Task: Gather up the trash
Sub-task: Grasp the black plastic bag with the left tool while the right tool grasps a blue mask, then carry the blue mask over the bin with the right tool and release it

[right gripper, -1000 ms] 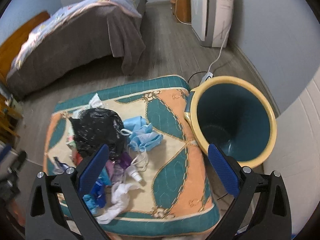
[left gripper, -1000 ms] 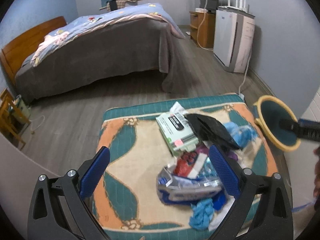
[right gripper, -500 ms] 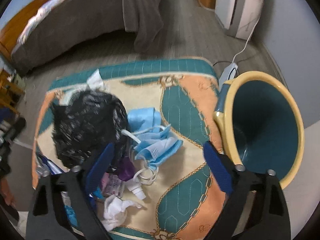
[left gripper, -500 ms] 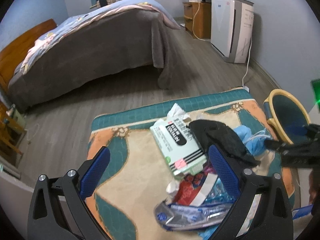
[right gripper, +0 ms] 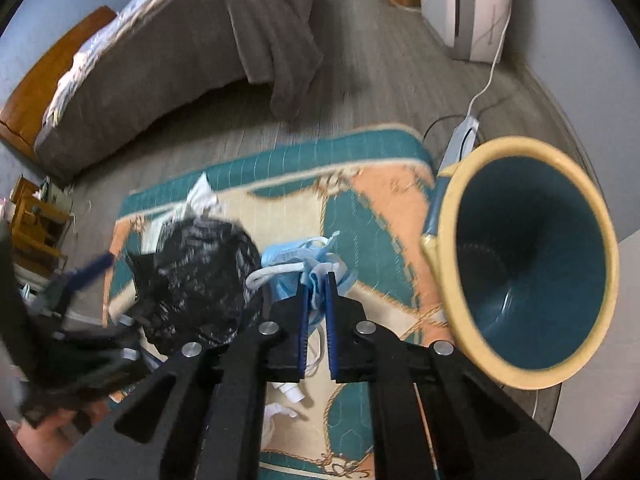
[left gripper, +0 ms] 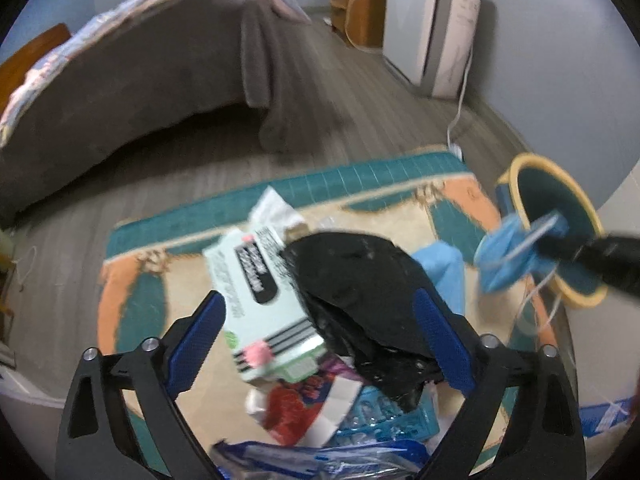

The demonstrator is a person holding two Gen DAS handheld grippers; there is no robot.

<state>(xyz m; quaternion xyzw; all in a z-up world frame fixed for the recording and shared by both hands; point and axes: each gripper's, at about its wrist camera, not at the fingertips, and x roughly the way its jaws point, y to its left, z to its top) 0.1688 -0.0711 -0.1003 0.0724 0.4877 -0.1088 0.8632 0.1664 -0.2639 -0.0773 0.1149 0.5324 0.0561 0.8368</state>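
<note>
Trash still covers the patterned mat (left gripper: 136, 292), but my right gripper (right gripper: 316, 280), wide open a second ago, has now pinched shut on a blue face mask (right gripper: 320, 268) and lifted it beside the bin (right gripper: 452, 208). My left gripper (left gripper: 320, 340) hovers wide open and empty over the black bag (left gripper: 360, 280). Only its view shows the mask (left gripper: 504, 264) dangling clear of the mat.

the right gripper (right gripper: 316, 292) was closed on a blue face mask (right gripper: 320, 264), its white loops trailing. a crumpled black plastic bag (right gripper: 196, 276) lay just left of it on the patterned mat (right gripper: 360, 200). the teal bin (right gripper: 528, 256) with its yellow rim stood tilted at the right.
</note>
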